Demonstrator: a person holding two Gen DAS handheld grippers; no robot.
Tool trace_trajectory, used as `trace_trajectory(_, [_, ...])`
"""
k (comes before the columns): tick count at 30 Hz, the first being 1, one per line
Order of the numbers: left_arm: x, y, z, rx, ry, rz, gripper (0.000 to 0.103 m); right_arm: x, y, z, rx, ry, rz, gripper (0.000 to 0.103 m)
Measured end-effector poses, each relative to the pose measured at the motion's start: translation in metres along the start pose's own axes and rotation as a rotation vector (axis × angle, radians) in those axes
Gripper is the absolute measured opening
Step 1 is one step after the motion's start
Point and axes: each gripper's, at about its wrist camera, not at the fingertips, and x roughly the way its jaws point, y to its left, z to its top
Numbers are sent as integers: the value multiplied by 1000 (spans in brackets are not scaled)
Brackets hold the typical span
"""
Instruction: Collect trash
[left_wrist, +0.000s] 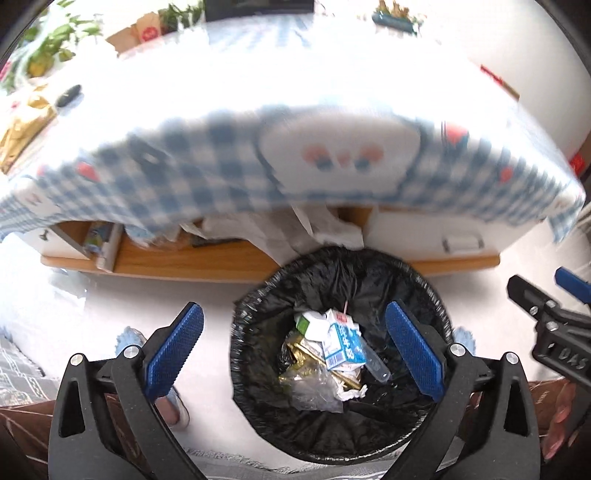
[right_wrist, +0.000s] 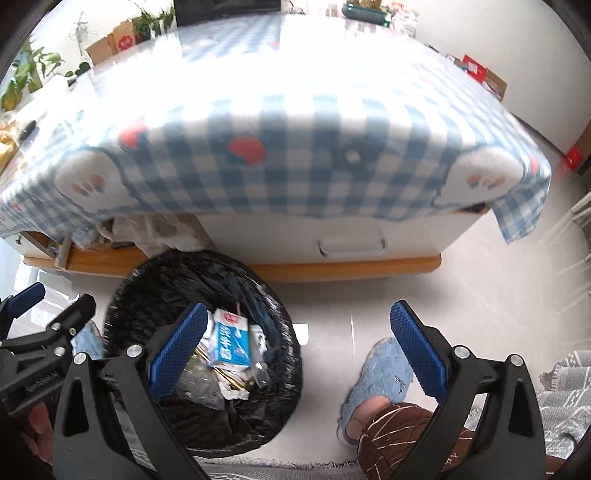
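Note:
A round bin with a black liner (left_wrist: 332, 273) stands on the pale floor before a low table. Inside lie a blue-and-white carton (left_wrist: 341, 345), gold foil wrappers (left_wrist: 303, 350), clear plastic (left_wrist: 314, 391) and crumpled paper. My left gripper (left_wrist: 295, 350) hangs above the bin, its blue pads wide apart with nothing between them. In the right wrist view the same bin (right_wrist: 147, 280) sits lower left with the carton (right_wrist: 231, 343) in it. My right gripper (right_wrist: 297, 350) is open and empty, its left finger over the bin, its right finger over the floor.
The low table (right_wrist: 295, 110) wears a blue checked cloth; its shelf holds crumpled bags (left_wrist: 280, 229) and a white drawer (right_wrist: 351, 243). A person's blue slipper (right_wrist: 376, 373) and brown trouser leg (right_wrist: 402, 435) are right of the bin. A grey rug (right_wrist: 565, 387) lies nearby.

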Motion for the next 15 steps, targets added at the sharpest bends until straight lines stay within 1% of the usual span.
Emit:
trace_trajectory(2, [-18,7,6,-13,-25,-10,97,-15,3,5,-2,-24,18,95])
trace_trajectory(4, [-36,12,12,-4,-48,-3,97,-30,6,11,-4,-48,28,95])
trace_trajectory(9, [-76,20,21,8,-83,1,97,-73,12,21,1,-113,24,95])
trace_trajectory(11, [-90,23,24,9,-83,-1,97,-88,13,24,10,-123,25,95])
trace_trajectory(13, [-105,26,25,12,-102,-12,97,-101,14,26,15,-135,38,95])
trace_trajectory(15, [-117,28,26,20,-118,-7,97,-112,18,25,13,-141,38,95])
